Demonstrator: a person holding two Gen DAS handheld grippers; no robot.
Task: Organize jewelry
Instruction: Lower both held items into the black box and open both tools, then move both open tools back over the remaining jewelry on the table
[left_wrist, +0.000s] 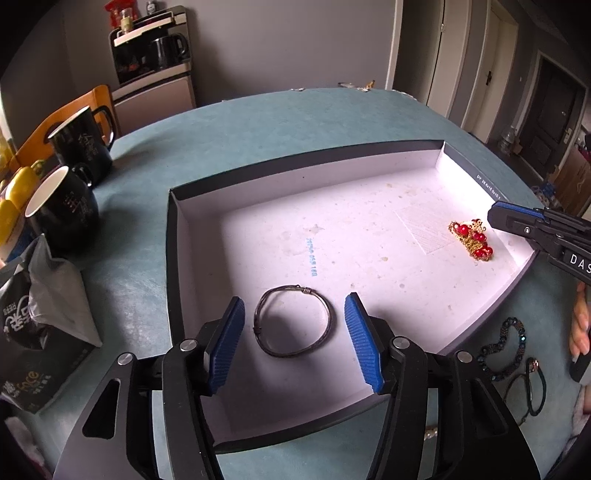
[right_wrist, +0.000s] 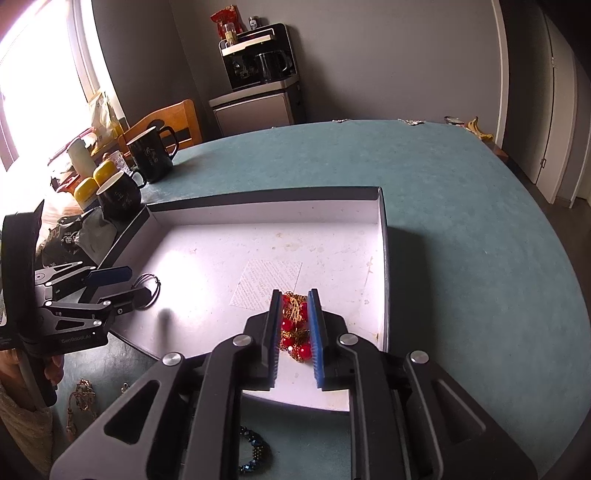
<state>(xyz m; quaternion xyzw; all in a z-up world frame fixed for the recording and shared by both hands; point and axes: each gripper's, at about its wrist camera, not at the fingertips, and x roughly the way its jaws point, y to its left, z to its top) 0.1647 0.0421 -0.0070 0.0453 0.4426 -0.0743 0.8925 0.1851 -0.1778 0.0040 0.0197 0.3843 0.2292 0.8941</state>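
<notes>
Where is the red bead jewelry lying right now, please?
The red bead jewelry lies in the box, near its right wall, between the right gripper fingers.

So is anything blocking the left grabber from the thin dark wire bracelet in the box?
Nothing visible. The thin dark wire bracelet lies flat on the white floor of the cardboard box, in the open gap of the left gripper, whose blue pads don't touch it.

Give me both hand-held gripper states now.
Left hand-held gripper: open, dark cord bracelet lying loose between its pads.
Right hand-held gripper: open, red bead and gold chain piece between pads, not pinched.
</notes>
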